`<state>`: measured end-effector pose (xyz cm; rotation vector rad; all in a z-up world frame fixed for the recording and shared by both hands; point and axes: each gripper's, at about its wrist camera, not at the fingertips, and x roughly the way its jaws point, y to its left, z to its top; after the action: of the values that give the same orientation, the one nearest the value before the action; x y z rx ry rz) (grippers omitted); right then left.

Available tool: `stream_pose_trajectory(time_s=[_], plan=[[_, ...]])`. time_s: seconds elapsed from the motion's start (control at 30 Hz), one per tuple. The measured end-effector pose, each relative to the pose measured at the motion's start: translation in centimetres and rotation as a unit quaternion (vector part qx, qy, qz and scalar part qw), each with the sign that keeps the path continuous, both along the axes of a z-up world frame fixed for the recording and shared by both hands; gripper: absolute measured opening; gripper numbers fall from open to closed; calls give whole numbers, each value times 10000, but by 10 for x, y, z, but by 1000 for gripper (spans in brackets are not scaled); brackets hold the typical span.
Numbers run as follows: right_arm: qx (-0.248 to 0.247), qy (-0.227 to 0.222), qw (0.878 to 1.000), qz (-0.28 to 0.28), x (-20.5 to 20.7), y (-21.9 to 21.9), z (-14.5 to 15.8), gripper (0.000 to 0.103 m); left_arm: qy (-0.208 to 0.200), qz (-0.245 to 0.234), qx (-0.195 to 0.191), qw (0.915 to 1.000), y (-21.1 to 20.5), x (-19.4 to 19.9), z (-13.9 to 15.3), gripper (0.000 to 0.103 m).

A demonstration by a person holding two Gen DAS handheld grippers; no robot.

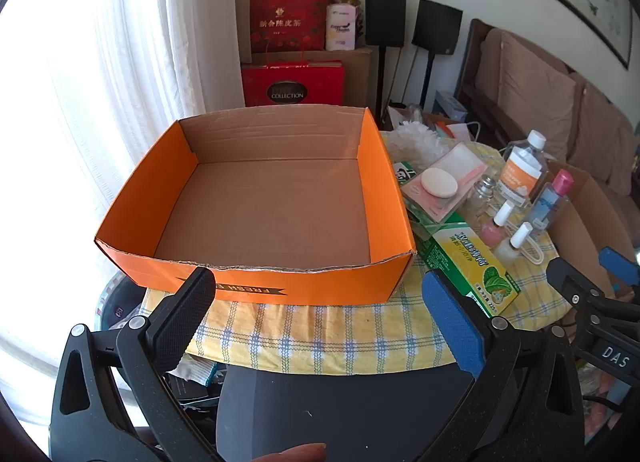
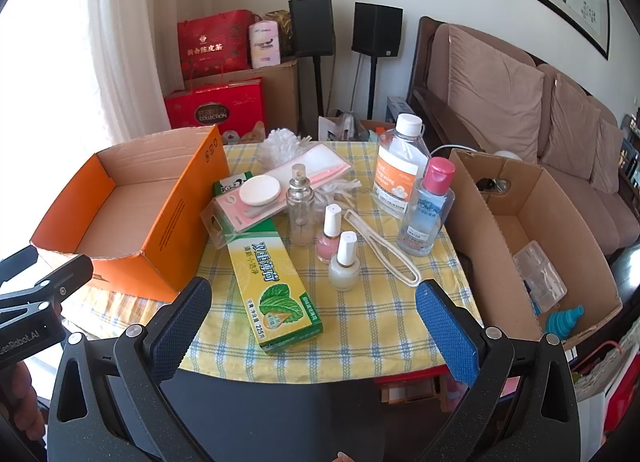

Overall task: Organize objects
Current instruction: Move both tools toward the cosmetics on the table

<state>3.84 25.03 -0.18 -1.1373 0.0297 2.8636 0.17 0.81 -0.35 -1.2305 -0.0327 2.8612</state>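
At far left on the bench [image 2: 360,342] sits the orange box [image 2: 132,222], its brown cardboard floor bare: nothing has gone in. The left hand-held gripper [image 1: 320,314] hovers just before the box's near wall, fingers spread wide and gripping nothing. Beside the box lies the green-and-yellow toothpaste carton [image 2: 276,282], with a clear pack holding a white round puff [image 2: 258,192] resting across its far end. Next stand a small glass spray bottle [image 2: 300,214], a pink nail polish [image 2: 330,238] and a pale one [image 2: 344,262], then two clear bottles, one orange-labelled [image 2: 396,174], one pink-capped [image 2: 428,210]. The right hand-held gripper [image 2: 312,314] is likewise released, hanging over the carton. At far right a brown carton [image 2: 560,198] already holds a clear tray and a blue funnel. Sorting looks barely begun. Small label print is unreadable, and the brown carton's near corner is cut off.
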Motion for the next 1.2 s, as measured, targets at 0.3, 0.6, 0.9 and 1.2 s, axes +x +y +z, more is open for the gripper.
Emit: stream_pose_trajectory(time_s=[0.3,0.6,0.9,1.2], plan=[[-10,-14,10000,-44,-2,6,0,103,4,-82,26,10000,4,-3,1,103],[-92,73,9992,-380,-2,52,-2,103,218,-492,284,9981,15,-11,1,103],[-375,66,9971,-652,1,94,-12,103,333,-1044,523,9926,38,-26,2,103],[-285,8,9970,-724,-6,106,-23,103,334,-1557,604,9854,74,-58,9,103]])
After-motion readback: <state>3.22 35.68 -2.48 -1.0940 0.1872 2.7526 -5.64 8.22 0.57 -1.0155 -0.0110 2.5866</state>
